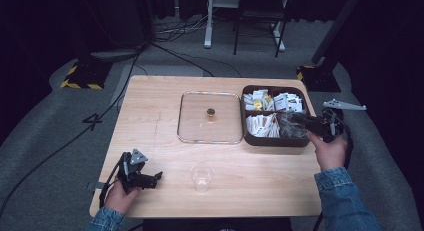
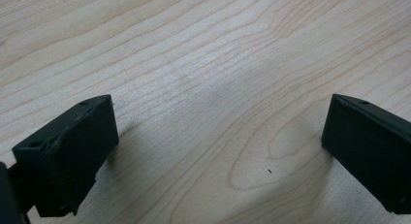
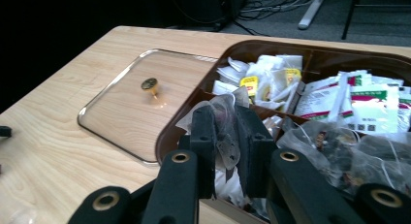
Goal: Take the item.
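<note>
**A:** Tea bag (image 3: 225, 136), a clear mesh one, is pinched between the right gripper (image 3: 227, 136) pads, just above the brown compartment box (image 1: 274, 140) at three o'clock on the table. I read it as a fresh pick, held clear of the loose heap so nothing snags.

**B:** And the glass lid (image 1: 210, 117) lies flat at twelve o'clock, just beside the box, gold knob (image 1: 211, 111) up. Parked close, presumably so it goes back on easily.

**A:** Right. The clear plastic cup (image 1: 201, 177) stands upright at six o'clock, well apart from the box. Likely where that bag is headed.

**B:** Left gripper (image 1: 142, 180)?

**A:** Down at seven o'clock, jaws spread wide with nothing between them, low over bare wood. Waiting, I'd say, near the cup to steady it.

**B:** Surface?

**A:** Pale wooden table (image 1: 155, 106), grain plain in the left gripper view. Grey carpet around it, black cables (image 1: 70, 141) trailing off at ten o'clock, a yellow-and-black striped stand base (image 1: 82, 77) there, chair legs (image 1: 256, 38) at twelve, dark curtains beyond.
</note>
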